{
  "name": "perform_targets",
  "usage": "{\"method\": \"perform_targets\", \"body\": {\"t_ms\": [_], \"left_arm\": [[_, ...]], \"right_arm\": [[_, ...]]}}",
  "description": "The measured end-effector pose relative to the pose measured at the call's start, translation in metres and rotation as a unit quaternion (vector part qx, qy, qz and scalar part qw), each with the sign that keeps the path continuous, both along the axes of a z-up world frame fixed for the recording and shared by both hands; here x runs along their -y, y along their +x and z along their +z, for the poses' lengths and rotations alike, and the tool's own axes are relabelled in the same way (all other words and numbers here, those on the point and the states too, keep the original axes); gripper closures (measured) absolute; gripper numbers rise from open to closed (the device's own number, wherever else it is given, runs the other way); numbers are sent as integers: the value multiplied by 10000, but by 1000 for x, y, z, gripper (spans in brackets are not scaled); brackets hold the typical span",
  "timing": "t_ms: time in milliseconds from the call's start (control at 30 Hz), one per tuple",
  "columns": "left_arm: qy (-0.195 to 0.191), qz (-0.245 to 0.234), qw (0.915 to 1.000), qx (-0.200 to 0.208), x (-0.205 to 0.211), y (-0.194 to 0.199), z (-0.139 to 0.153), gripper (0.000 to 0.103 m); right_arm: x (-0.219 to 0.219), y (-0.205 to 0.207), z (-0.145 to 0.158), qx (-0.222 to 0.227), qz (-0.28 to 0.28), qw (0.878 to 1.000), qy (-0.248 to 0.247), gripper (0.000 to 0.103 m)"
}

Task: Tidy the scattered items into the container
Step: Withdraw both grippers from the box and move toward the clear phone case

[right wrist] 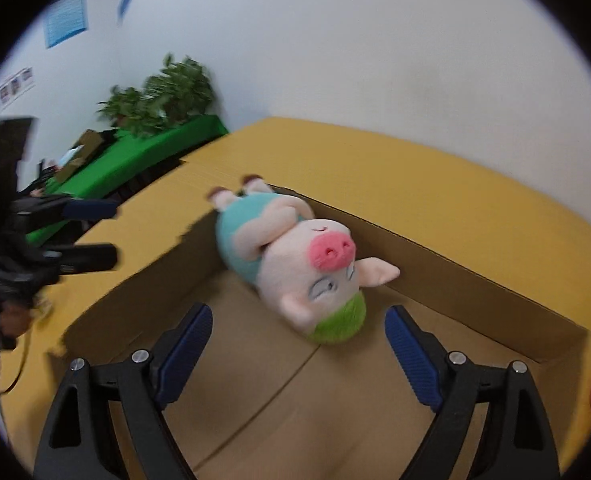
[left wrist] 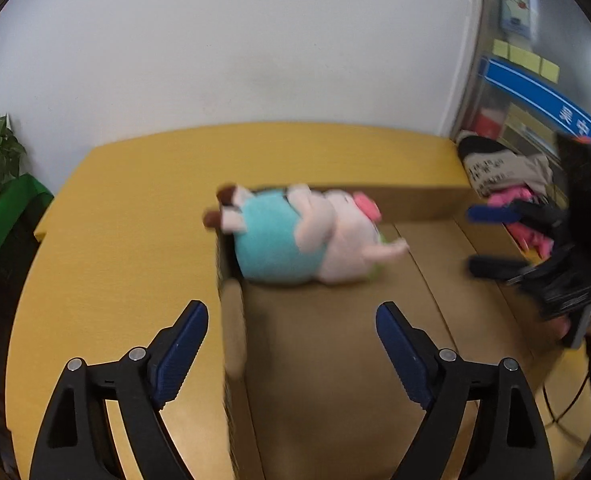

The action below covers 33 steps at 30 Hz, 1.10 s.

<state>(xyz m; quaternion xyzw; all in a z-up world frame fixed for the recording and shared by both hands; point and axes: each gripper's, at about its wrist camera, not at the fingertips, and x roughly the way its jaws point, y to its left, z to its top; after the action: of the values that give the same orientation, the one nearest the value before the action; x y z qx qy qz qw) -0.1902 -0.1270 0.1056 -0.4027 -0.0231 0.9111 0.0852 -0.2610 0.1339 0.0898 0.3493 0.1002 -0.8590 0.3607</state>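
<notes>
- Plush pig (right wrist: 295, 256) is lying on its side inside the cardboard box (right wrist: 455, 264), tucked into a far corner with its feet poking up over the rim and its green-topped head pointing into the box.
- From the left wrist view the same toy (left wrist: 295, 240) is leaning against the far wall of the box (left wrist: 415, 200), its teal body toward the left corner.
- Cardboard box is sitting open on the yellow surface (right wrist: 415, 168), which is showing on all visible sides (left wrist: 127, 220).
- Left gripper (left wrist: 291, 348) is hovering above the box's left wall with its blue-padded fingers (left wrist: 179, 352) spread wide and gripping nothing.
- Right gripper (right wrist: 299, 356) is hanging over the box floor near the pig's head, fingers (right wrist: 411, 360) likewise wide apart and empty.
- Each gripper is appearing in the other's view, blurred: the right one (left wrist: 495, 240) at the box's right side, the left one (right wrist: 87, 232) at its left side.
- Potted plant (right wrist: 163, 92) is standing on a green-covered stand (right wrist: 135, 160) beside the surface.
</notes>
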Motion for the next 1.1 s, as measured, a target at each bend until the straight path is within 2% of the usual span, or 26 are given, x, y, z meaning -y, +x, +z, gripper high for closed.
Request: {"method": "perform_targets", "body": {"t_ms": [67, 133, 200, 300, 367, 433, 533, 700, 833, 933, 1033, 1100], "left_arm": [[95, -133, 9997, 187, -4, 22, -19, 14], [102, -165, 9992, 337, -11, 37, -32, 14], [83, -193, 9986, 481, -16, 48, -49, 14], [175, -267, 9960, 831, -29, 53, -71, 14], [172, -245, 9937, 1076, -30, 58, -83, 14], [219, -108, 9942, 1047, -29, 67, -86, 16], [414, 30, 9933, 1080, -28, 80, -87, 17], [348, 14, 9932, 1113, -40, 102, -86, 18], [270, 91, 9947, 985, -41, 111, -84, 18], [9, 198, 9972, 719, -45, 116, -72, 18], [-194, 118, 9995, 211, -56, 131, -49, 17], [-285, 92, 9995, -139, -64, 141, -32, 11]], "right_arm": [[-26, 38, 10, -29, 14, 10000, 68, 14], [-56, 66, 3, 187, -156, 9997, 53, 14], [-87, 87, -16, 504, -380, 9980, 21, 14], [-97, 99, -47, 841, -828, 9927, 245, 14], [-114, 107, -64, 1053, -1043, 9888, 192, 14], [-128, 111, -77, 1141, -1281, 9849, 212, 15], [-143, 123, -76, 1080, -1316, 9854, 31, 16], [-149, 130, -75, 963, -1377, 9857, 154, 16], [-144, 130, -76, 946, -1439, 9848, 222, 15], [-143, 133, -76, 954, -1547, 9832, 164, 15], [-142, 141, -61, 751, -1739, 9819, 0, 15], [-138, 144, -46, 543, -1855, 9810, -158, 15]]}}
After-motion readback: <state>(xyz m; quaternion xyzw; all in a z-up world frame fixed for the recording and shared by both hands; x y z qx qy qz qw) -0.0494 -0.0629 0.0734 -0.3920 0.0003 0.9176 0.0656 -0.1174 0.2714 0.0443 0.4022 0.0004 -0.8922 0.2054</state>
